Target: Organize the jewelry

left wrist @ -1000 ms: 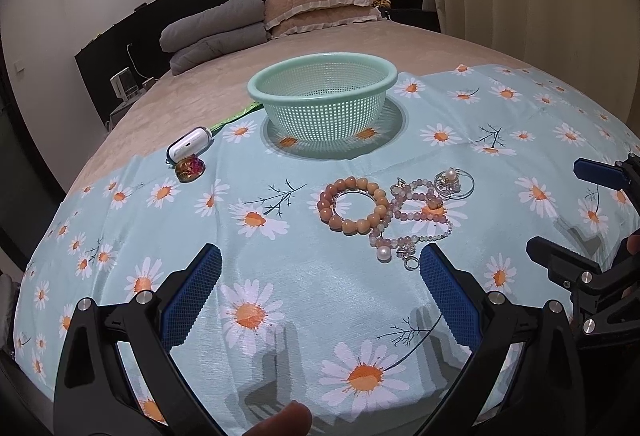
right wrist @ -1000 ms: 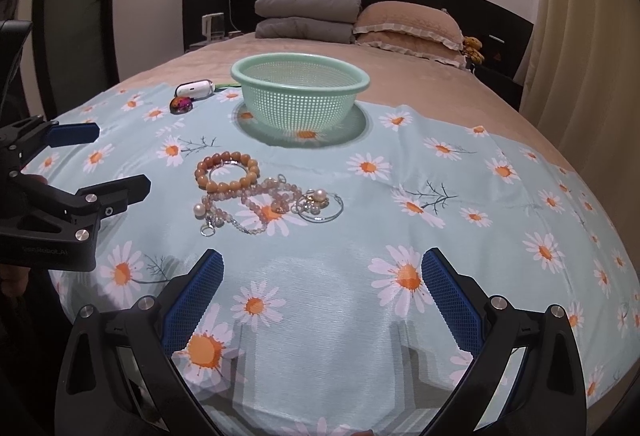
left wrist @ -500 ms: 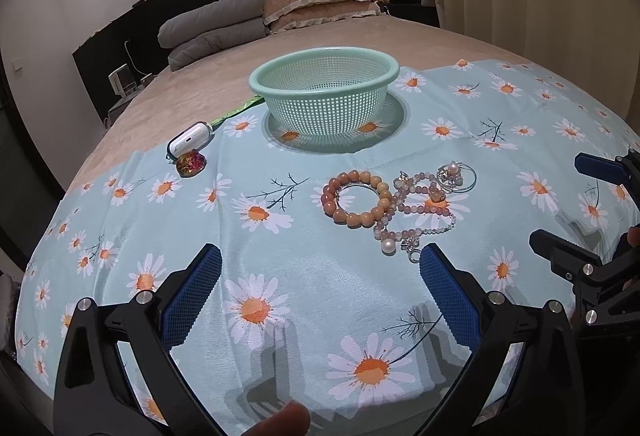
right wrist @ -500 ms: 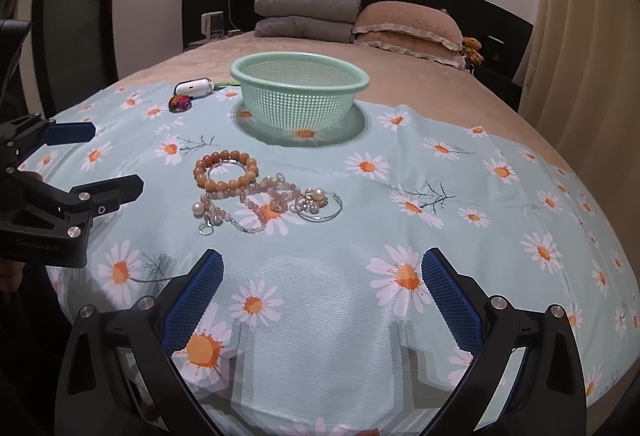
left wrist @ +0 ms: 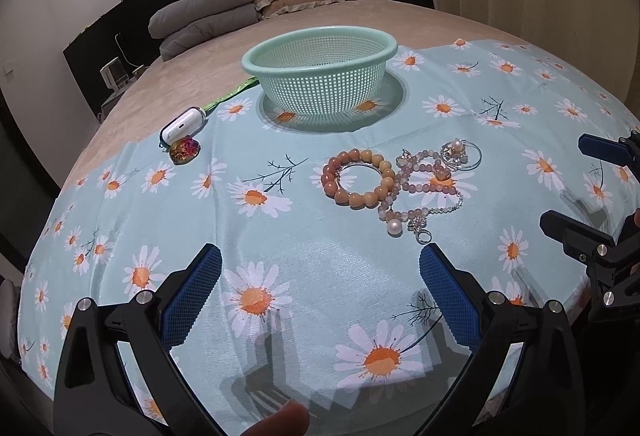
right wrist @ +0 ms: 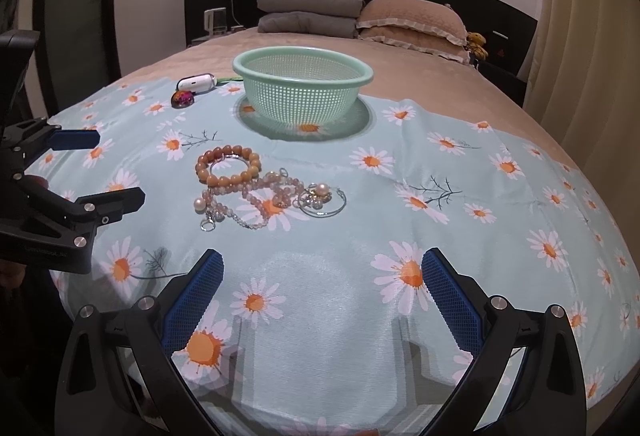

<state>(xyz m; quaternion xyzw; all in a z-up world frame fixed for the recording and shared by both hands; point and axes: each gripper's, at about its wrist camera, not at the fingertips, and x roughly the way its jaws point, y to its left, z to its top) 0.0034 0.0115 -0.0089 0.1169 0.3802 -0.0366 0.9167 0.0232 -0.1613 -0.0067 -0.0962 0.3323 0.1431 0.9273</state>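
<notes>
Both empty: our left gripper [left wrist: 320, 292] and right gripper [right wrist: 322, 286] have jaws spread wide. Jewelry pile [left wrist: 400, 182] lies on the bed cloth, basket [left wrist: 320, 72] at its 12 o'clock. Suggest taking the orange bead bracelet [left wrist: 356, 178] first, pinching one side so the tangled chains stay put.

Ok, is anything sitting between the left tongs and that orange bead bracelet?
Nothing visible. Only bare daisy cloth lies between the open left tongs and the orange bead bracelet. The pink bead strand touches the bracelet's right side, so it may drag along. The basket stands beyond the bracelet.
</notes>
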